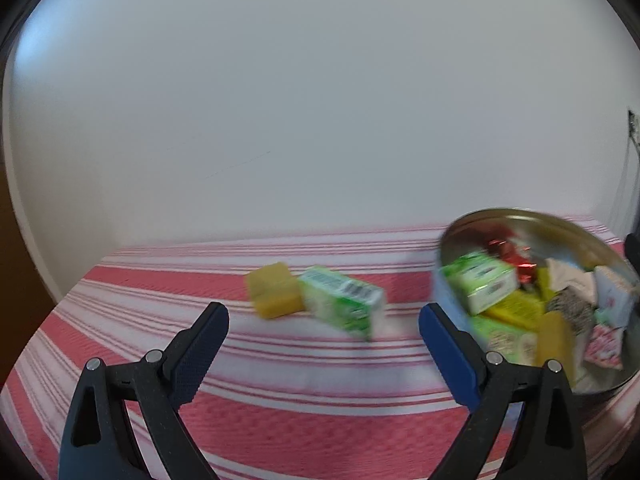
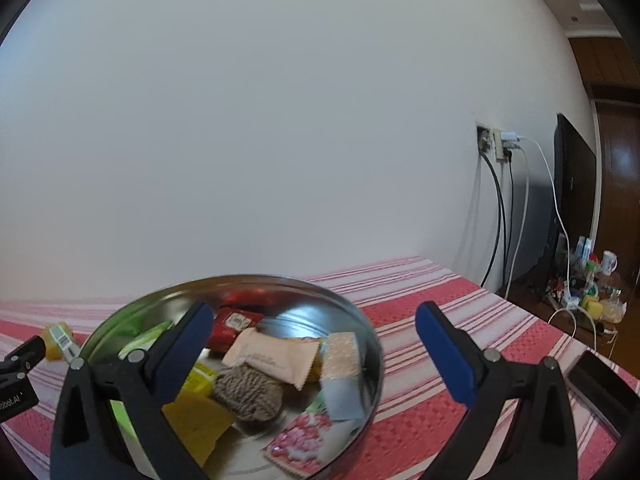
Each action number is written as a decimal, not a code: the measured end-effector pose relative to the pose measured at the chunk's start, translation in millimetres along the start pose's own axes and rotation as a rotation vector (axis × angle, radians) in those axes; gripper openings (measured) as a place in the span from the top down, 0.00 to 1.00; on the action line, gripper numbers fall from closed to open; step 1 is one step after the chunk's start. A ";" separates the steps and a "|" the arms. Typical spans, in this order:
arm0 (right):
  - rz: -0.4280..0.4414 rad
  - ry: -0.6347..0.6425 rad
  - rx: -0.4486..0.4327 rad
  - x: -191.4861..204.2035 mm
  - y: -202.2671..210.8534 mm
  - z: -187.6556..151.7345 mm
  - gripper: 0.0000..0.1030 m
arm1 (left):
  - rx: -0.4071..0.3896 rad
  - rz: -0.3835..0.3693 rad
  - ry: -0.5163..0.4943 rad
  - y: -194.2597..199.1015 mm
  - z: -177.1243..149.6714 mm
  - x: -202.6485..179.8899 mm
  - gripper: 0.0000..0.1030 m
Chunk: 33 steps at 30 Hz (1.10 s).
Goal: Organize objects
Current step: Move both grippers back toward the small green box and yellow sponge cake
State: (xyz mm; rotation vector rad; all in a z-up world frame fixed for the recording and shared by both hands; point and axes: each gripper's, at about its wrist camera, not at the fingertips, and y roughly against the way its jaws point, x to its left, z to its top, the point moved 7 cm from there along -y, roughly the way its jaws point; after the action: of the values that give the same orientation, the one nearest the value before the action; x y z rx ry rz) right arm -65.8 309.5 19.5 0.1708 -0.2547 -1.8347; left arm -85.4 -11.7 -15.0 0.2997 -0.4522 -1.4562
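A steel bowl (image 1: 464,240) (image 2: 372,344) sits on the red and white striped cloth, full of small packets, a yarn ball (image 2: 248,394) and yellow blocks. On the cloth to its left lie a yellow block (image 1: 274,290) and a green and white carton (image 1: 342,302), touching each other. My left gripper (image 1: 324,316) is open and empty, just in front of the carton. My right gripper (image 2: 314,316) is open and empty above the bowl, its left finger (image 2: 188,344) over the bowl's contents. The left gripper's tip shows at the left edge of the right wrist view.
A white wall stands behind the table. A dark phone (image 2: 604,388) lies at the cloth's right edge. A wall socket with cables (image 2: 500,144), a dark screen (image 2: 574,196) and floor clutter (image 2: 588,280) are to the right.
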 end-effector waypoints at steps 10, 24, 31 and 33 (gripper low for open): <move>0.043 0.031 0.023 43.3 10.7 -7.3 0.00 | 0.029 0.062 -0.005 -25.0 -12.9 36.8 0.05; 0.133 0.073 0.043 111.3 15.1 -15.3 0.04 | 0.055 0.123 0.039 -51.6 -13.7 98.9 0.05; 0.195 0.102 0.055 155.8 14.3 -20.5 0.09 | 0.082 0.152 0.079 -67.5 -15.9 141.9 0.05; 0.216 0.122 0.057 173.3 13.8 -21.8 0.11 | 0.096 0.156 0.091 -72.5 -17.4 153.7 0.05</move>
State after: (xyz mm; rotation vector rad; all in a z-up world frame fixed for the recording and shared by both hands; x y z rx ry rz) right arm -95.2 137.4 4.6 0.2832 -0.2307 -1.5978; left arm -132.9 -172.7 -46.3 0.3975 -0.4621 -1.2654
